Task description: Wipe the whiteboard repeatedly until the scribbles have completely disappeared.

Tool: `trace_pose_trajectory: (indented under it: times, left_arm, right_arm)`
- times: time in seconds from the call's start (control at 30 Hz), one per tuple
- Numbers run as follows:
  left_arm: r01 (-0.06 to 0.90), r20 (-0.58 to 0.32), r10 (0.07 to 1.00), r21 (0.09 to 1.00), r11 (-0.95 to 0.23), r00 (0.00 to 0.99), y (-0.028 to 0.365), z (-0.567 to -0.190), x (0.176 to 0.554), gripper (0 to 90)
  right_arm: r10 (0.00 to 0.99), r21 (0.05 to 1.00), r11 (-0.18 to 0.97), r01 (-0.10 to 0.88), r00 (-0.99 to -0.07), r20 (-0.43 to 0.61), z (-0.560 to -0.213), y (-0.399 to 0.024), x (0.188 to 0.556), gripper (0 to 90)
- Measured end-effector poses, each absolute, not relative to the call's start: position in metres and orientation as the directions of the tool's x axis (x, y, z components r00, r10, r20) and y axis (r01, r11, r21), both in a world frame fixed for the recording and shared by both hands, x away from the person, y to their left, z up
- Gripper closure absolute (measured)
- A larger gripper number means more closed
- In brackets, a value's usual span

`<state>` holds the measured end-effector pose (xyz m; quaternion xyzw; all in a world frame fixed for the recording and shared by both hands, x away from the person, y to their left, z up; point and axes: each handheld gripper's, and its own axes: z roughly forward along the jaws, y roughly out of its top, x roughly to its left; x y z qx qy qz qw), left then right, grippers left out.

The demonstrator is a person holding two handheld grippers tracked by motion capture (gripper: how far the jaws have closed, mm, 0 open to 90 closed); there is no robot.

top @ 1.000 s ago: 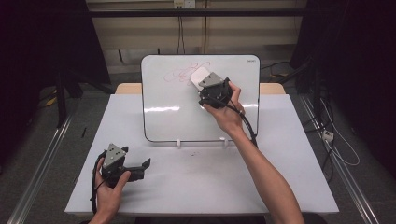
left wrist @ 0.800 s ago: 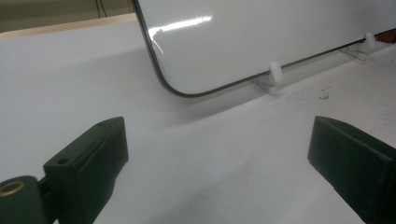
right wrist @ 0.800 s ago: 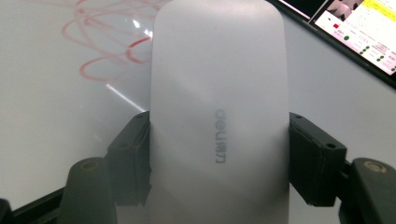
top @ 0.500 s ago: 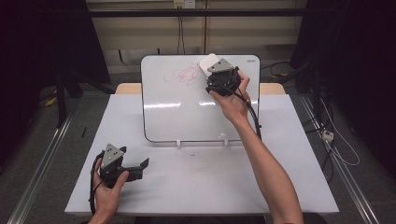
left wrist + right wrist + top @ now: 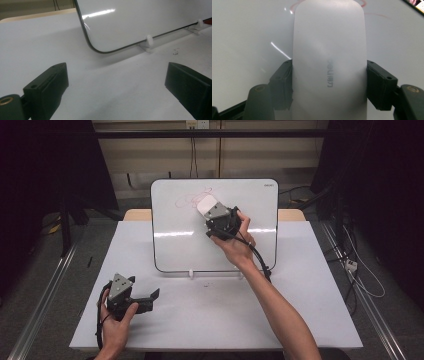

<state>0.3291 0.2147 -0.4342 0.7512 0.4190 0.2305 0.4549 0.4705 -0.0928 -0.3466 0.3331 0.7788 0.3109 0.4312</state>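
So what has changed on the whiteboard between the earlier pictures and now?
The right gripper, clamped on the white eraser, went up and to the right toward the top edge of the whiteboard, then came back left over the red scribble. It kept hold of the eraser throughout. The left gripper stayed open and still on the table; the whiteboard did not move.

Setting: a white table in a dim room.
The white table rests on a wooden top whose edge shows at the back. Behind it runs a beige wall with a wall socket and cables hanging down from it. Dark curtains close both sides. The floor is grey, with metal rails and loose cables at the right.
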Motion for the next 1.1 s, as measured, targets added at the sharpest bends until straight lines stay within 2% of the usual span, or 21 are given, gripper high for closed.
trace_pose_trajectory:
  times: [0.17,0.23,0.43,0.67,0.8,1.1]
  left_arm:
    - [0.420,-0.034,0.834,0.874,-0.242,0.551,0.214,-0.435,0.330,4.9]
    - [0.420,-0.036,0.835,0.875,-0.239,0.550,0.214,-0.435,0.330,4.9]
    - [0.422,-0.043,0.833,0.876,-0.235,0.552,0.216,-0.435,0.329,4.9]
    - [0.433,-0.062,0.832,0.873,-0.222,0.552,0.216,-0.435,0.329,4.9]
    - [0.433,-0.059,0.835,0.873,-0.222,0.548,0.218,-0.435,0.329,4.9]
    - [0.437,-0.064,0.837,0.873,-0.216,0.543,0.218,-0.435,0.330,4.9]
  right_arm:
    - [0.760,0.751,0.617,0.235,-0.425,-0.491,-0.355,-0.080,0.463,31.5]
    - [0.764,0.760,0.604,0.240,-0.445,-0.467,-0.353,-0.084,0.466,31.5]
    - [0.797,0.783,0.571,0.249,-0.400,-0.453,-0.338,-0.094,0.480,31.5]
    - [0.866,0.821,0.485,0.302,-0.297,-0.402,-0.309,-0.115,0.503,31.5]
    - [0.872,0.825,0.479,0.299,-0.268,-0.409,-0.308,-0.115,0.504,31.5]
    - [0.834,0.799,0.535,0.274,-0.320,-0.449,-0.322,-0.098,0.493,31.5]
